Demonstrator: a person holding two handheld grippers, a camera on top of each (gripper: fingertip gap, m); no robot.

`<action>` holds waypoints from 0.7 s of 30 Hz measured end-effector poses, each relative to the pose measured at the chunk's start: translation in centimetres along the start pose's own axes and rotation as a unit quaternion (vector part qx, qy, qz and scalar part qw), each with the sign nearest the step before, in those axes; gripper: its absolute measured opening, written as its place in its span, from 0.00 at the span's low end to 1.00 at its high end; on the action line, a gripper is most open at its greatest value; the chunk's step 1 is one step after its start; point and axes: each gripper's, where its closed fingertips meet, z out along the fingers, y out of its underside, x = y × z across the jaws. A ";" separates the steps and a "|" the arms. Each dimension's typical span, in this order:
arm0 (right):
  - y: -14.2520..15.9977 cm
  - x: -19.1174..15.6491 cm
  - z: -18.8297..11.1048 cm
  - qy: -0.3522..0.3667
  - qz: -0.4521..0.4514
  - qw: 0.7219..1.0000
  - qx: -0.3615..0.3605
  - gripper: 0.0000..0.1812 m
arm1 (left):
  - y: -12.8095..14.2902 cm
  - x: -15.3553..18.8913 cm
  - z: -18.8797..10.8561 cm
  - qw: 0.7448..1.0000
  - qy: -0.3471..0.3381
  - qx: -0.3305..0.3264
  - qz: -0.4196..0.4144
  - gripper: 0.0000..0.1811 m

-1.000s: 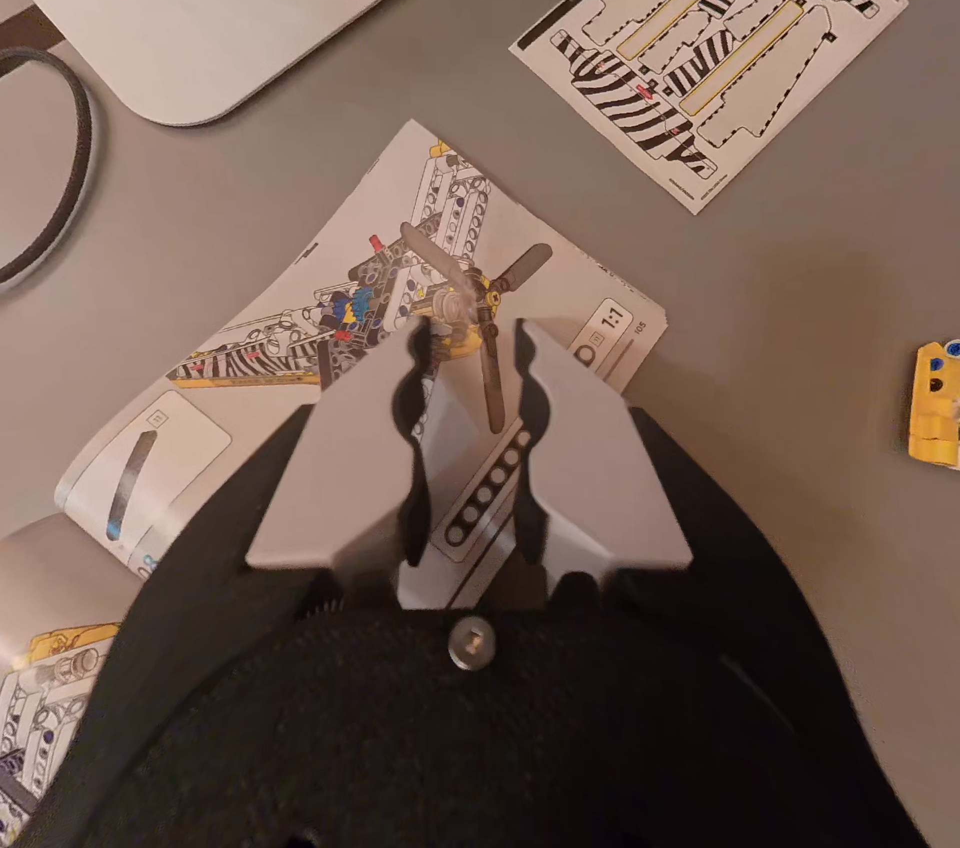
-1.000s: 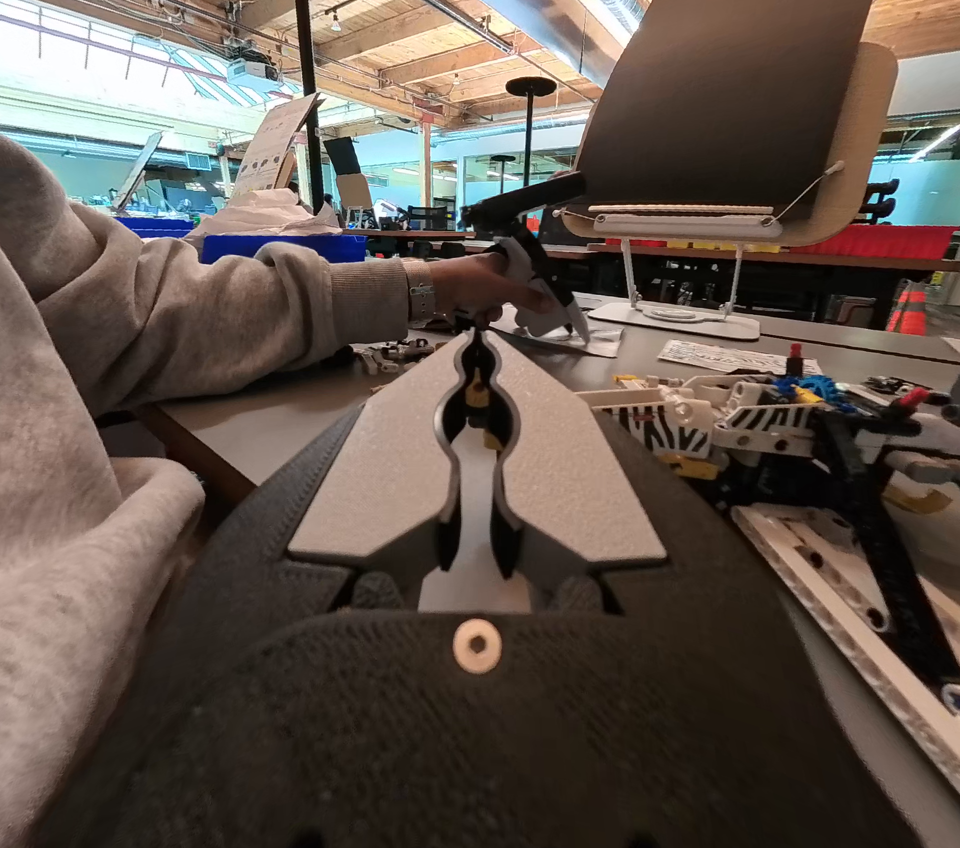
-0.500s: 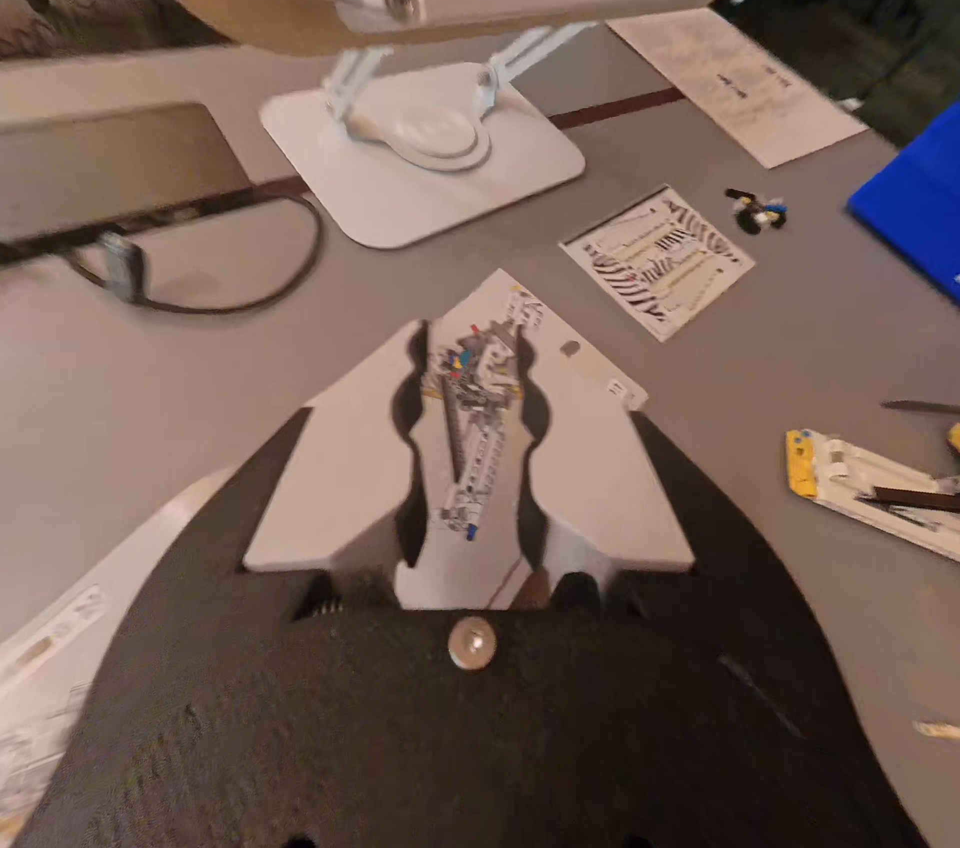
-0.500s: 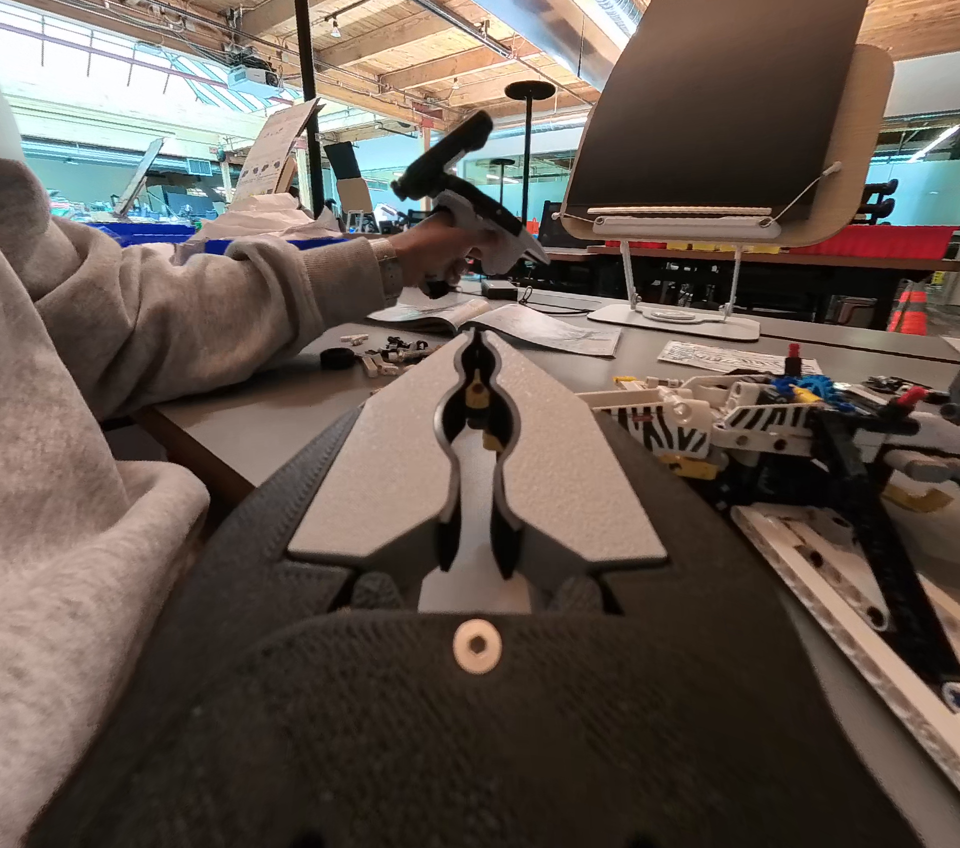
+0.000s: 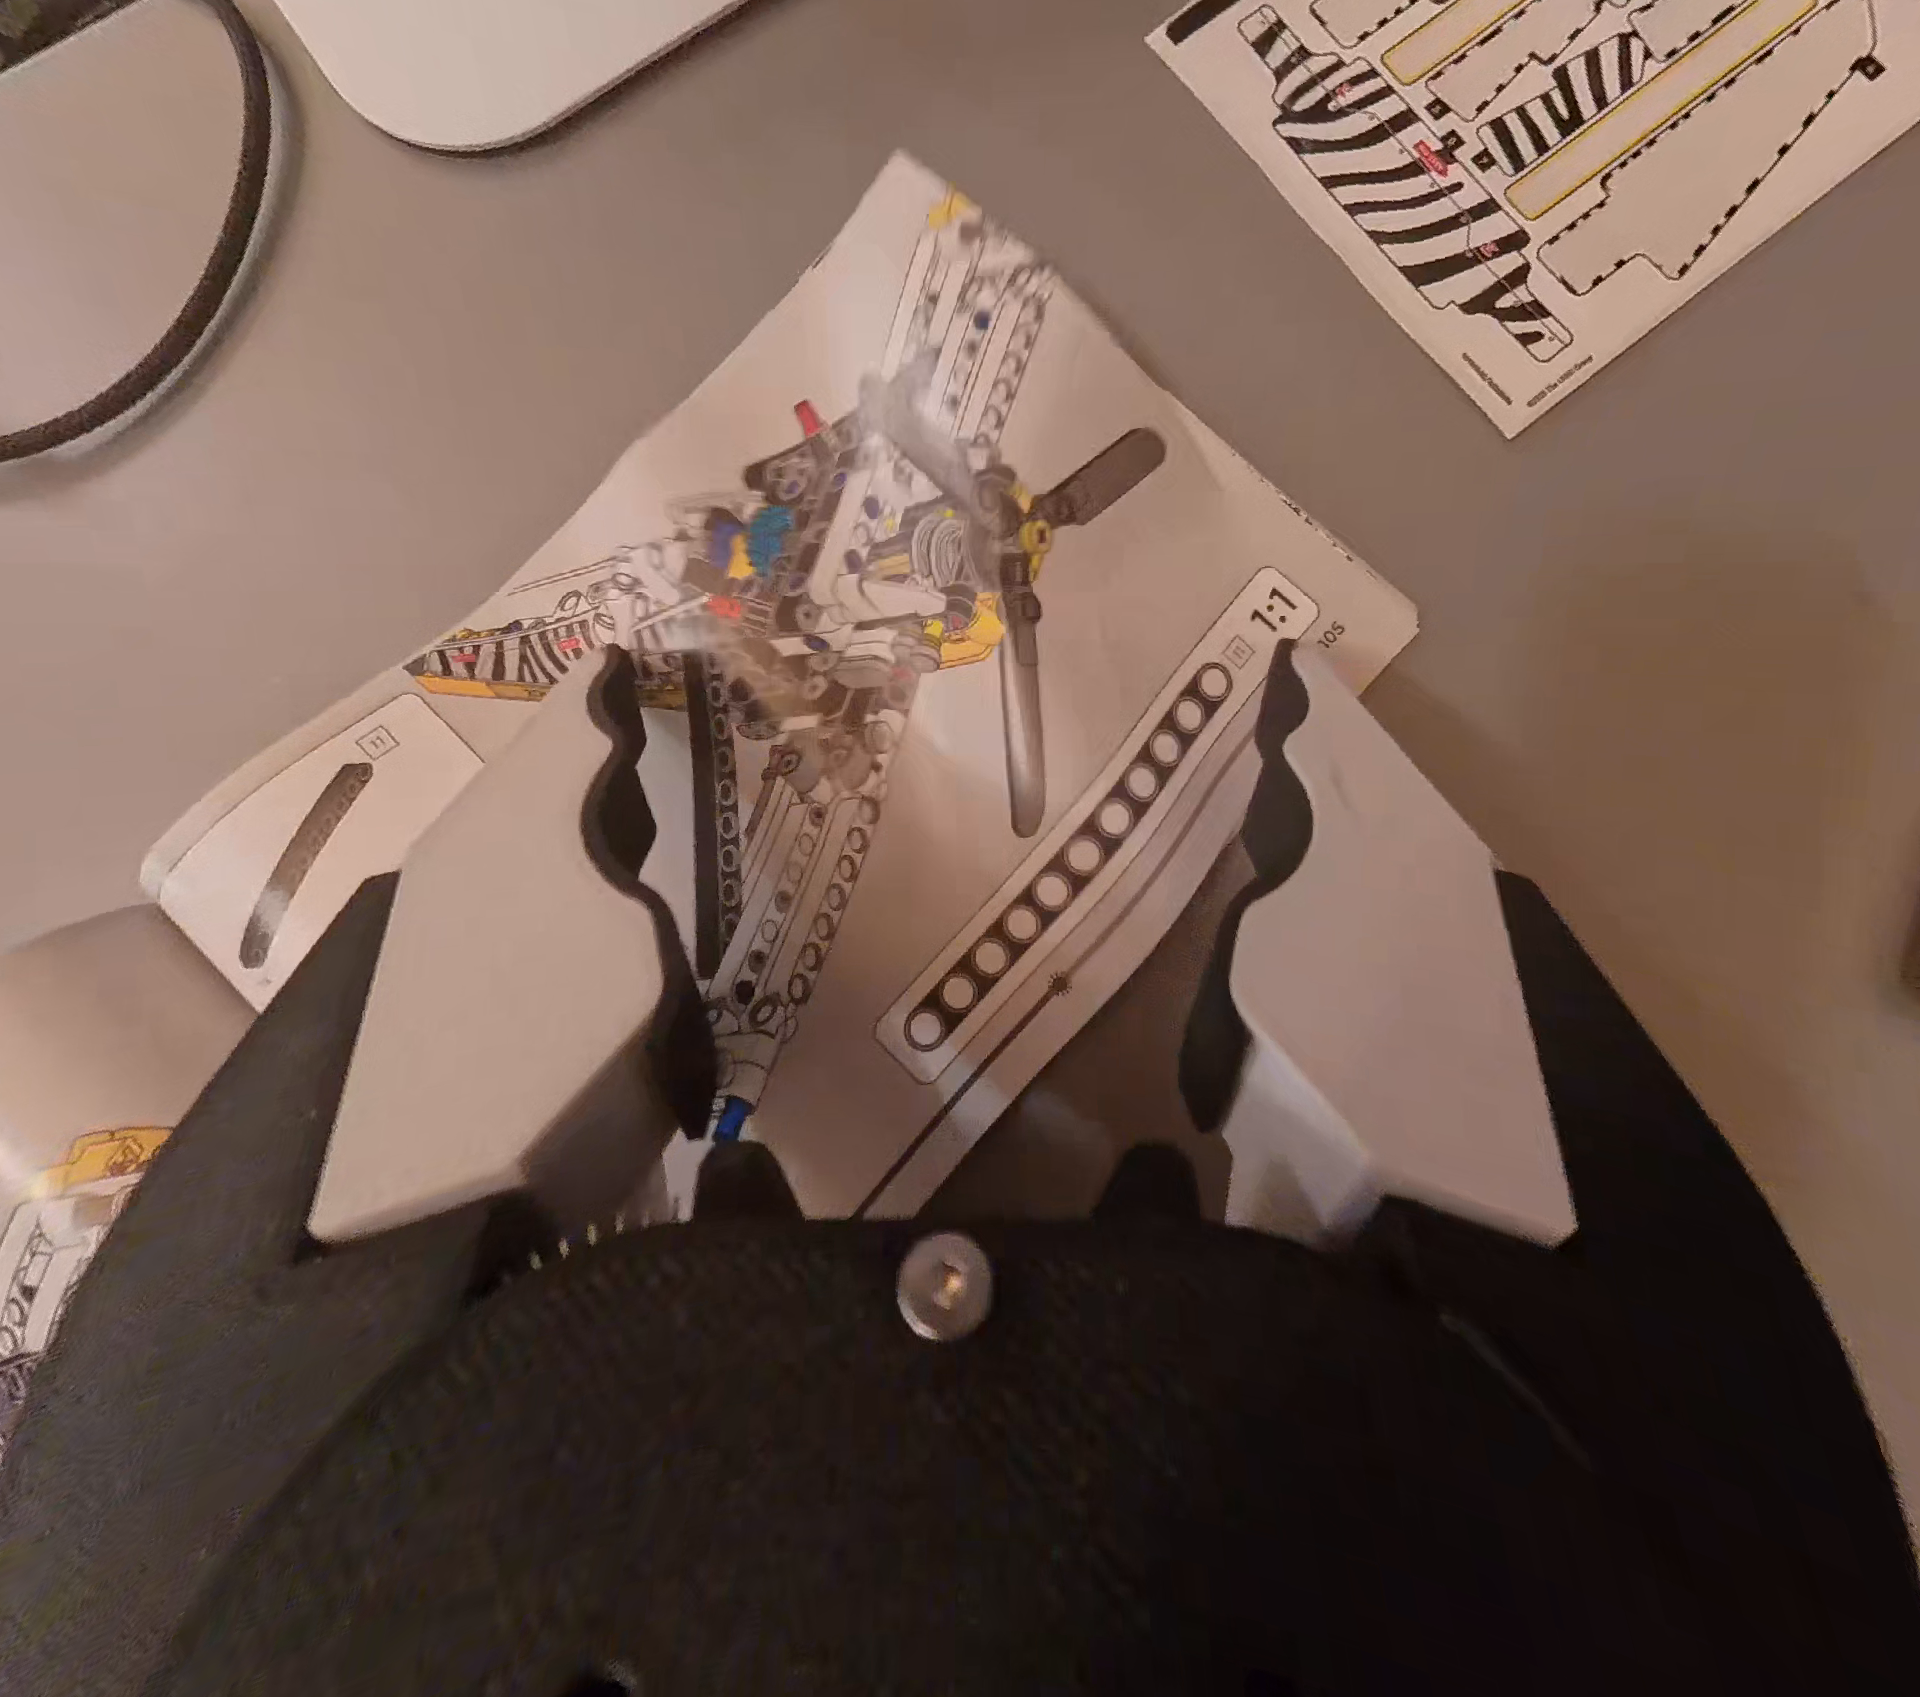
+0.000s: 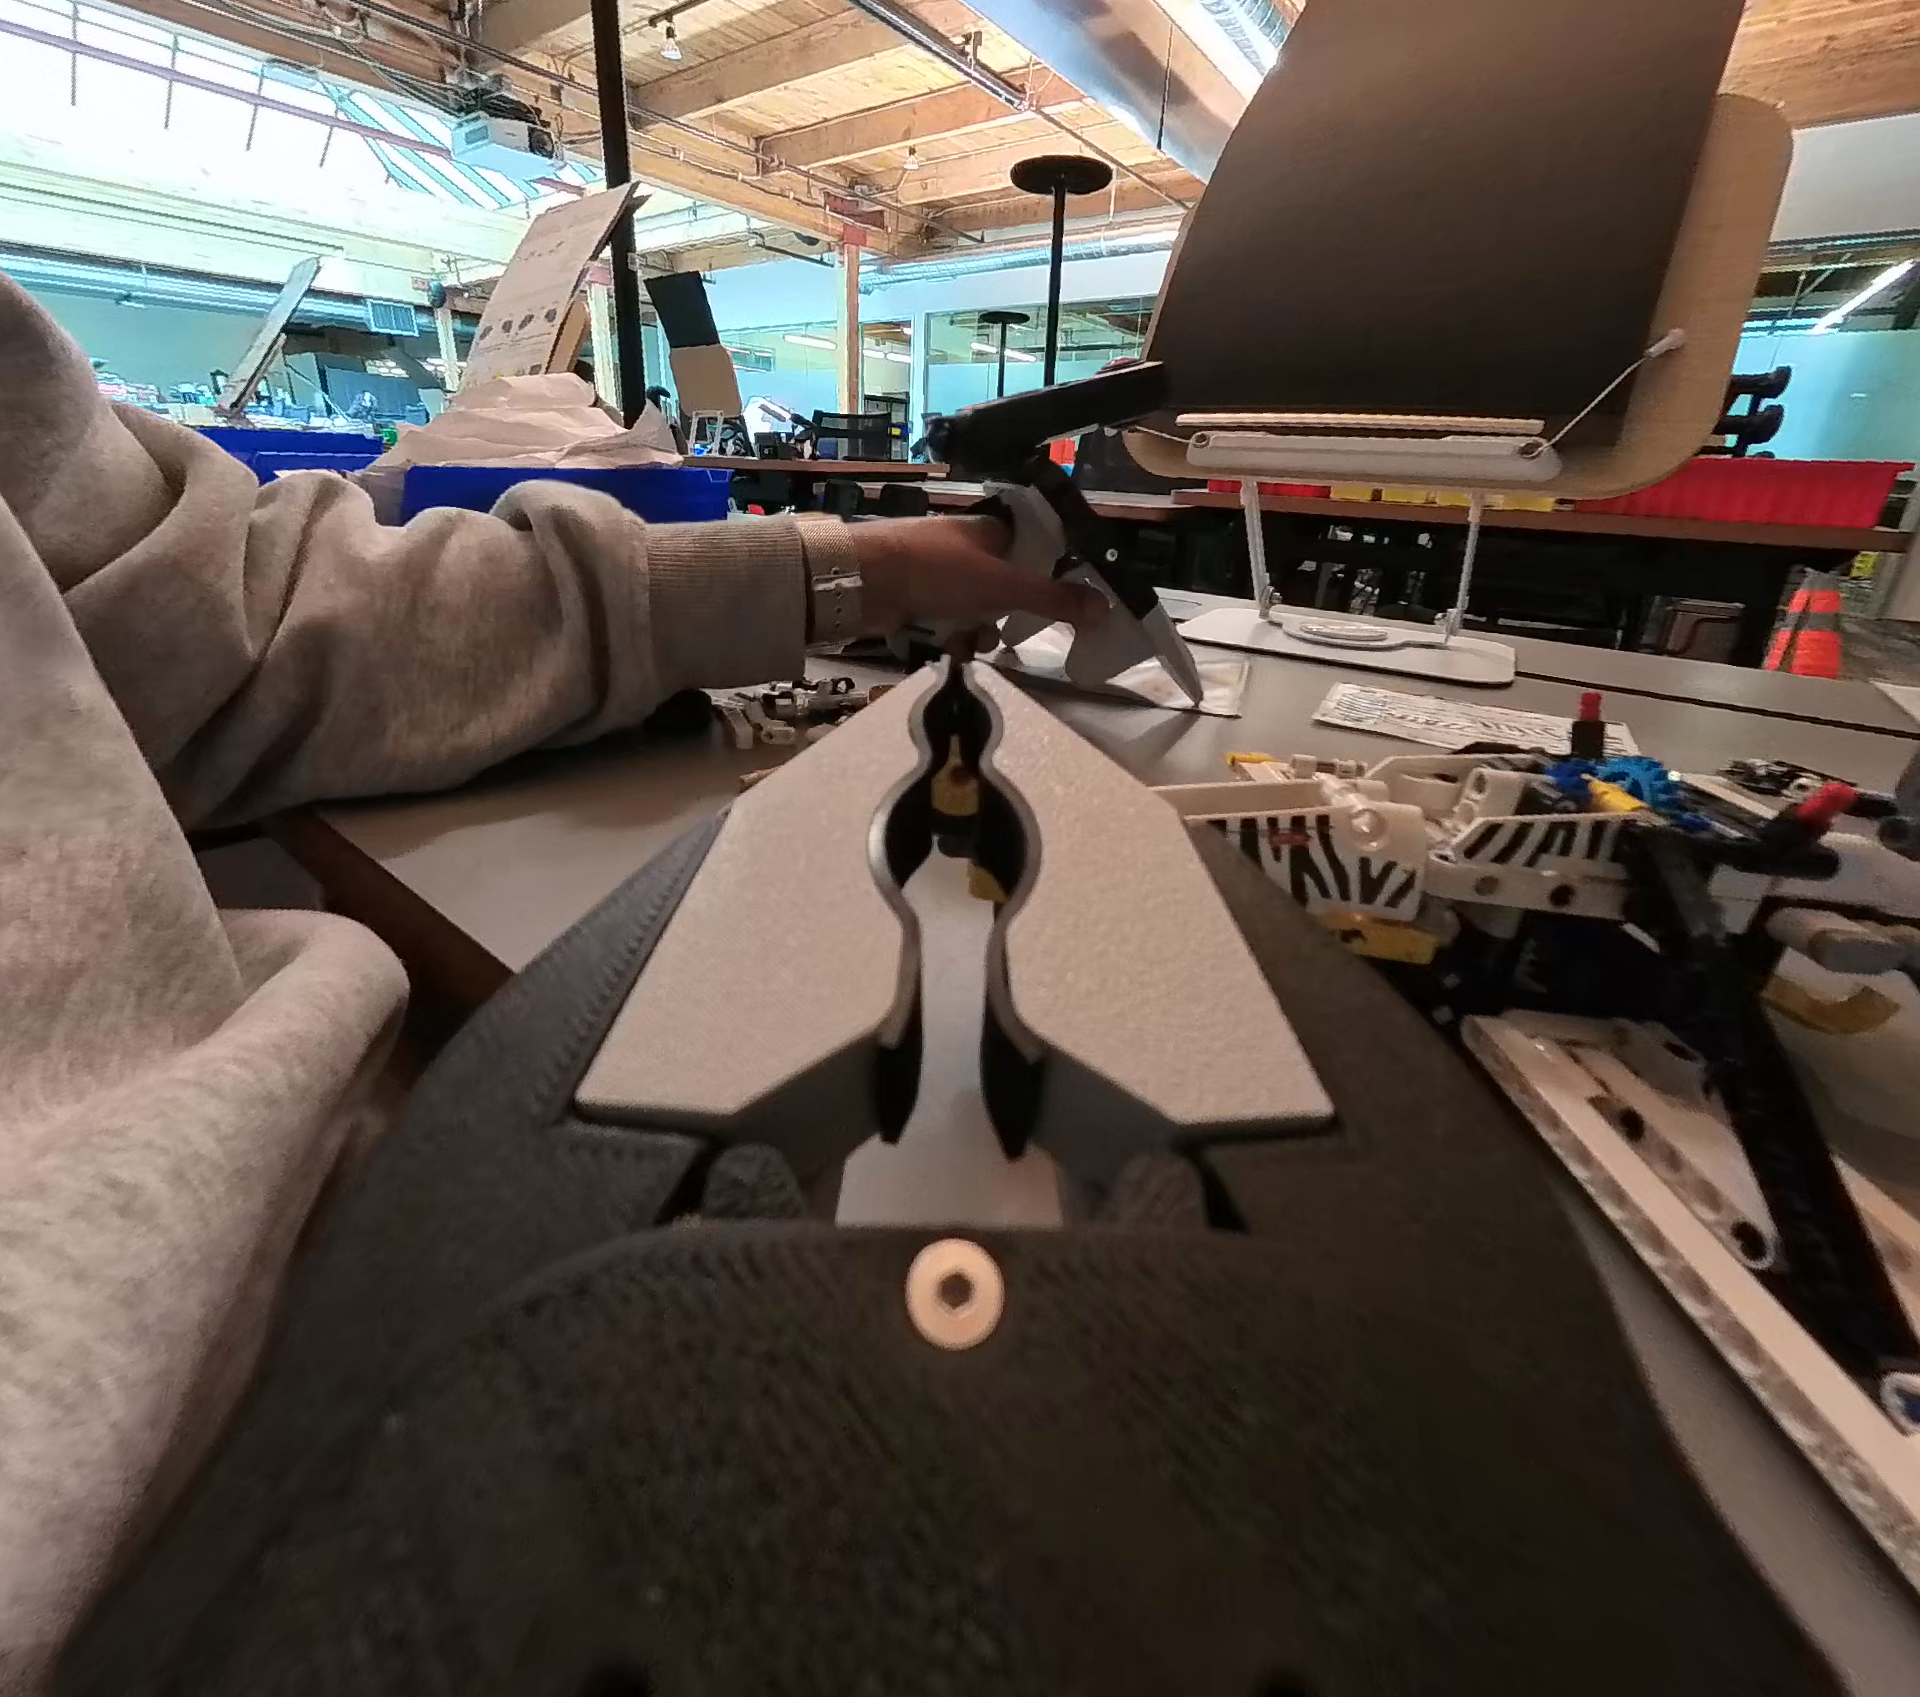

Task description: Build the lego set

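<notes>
Left tongs [image 5: 940,712] spread wide, empty, tips down on the instruction booklet [image 5: 1091,567] lying open on the desk [image 5: 1558,712]. Right tongs [image 6: 958,691] nearly closed, pinching a small yellow-and-black piece [image 6: 956,800]. Half-built lego model [image 6: 1507,826] just right of them.

Risks: tips could drag or crease the page; the small piece, thinly gripped, could slip. Sticker sheet [image 5: 1558,68] close by.

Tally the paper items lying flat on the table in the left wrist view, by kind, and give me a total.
Instruction booklet, open under the left gripper: 1
Sticker sheet, zebra-striped, beyond the booklet to the right: 1
Total: 2
</notes>
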 end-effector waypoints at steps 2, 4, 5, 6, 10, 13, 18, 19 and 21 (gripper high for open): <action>0.0 0.0 0.0 0.000 -0.001 1.000 -0.001 0.00 | -0.2 -0.5 -0.2 1.000 -0.003 0.010 -0.006 0.53; 0.0 -0.1 0.0 0.000 -0.004 1.000 -0.001 0.00 | -0.3 -1.3 -0.4 1.000 -0.005 0.022 -0.014 0.43; 0.0 -0.1 0.0 0.000 -0.005 1.000 -0.002 0.00 | -0.3 -1.5 -0.5 1.000 -0.003 0.026 -0.018 0.40; 0.1 -0.1 0.1 0.000 -0.006 1.000 -0.003 0.00 | -0.3 -1.7 -0.6 0.999 -0.001 0.028 -0.021 0.37; 0.1 -0.2 0.1 0.000 -0.007 1.000 -0.005 0.00 | -0.6 -1.6 -1.3 0.997 0.038 0.043 -0.047 0.20; 0.2 -0.1 0.1 0.000 -0.006 1.000 -0.005 0.00 | -1.2 -2.1 -2.1 0.994 0.056 0.063 -0.062 0.11; 0.1 0.0 0.2 0.000 -0.002 1.000 -0.003 0.00 | -2.6 -4.1 -5.2 0.984 0.089 0.116 -0.098 0.01; 0.1 0.0 0.1 0.000 -0.001 1.000 -0.003 0.00 | -2.8 -4.7 -6.0 0.981 0.098 0.130 -0.108 0.01; 0.1 0.0 0.1 0.000 0.000 1.000 -0.002 0.00 | -3.1 -6.2 -8.0 0.970 0.117 0.162 -0.136 0.03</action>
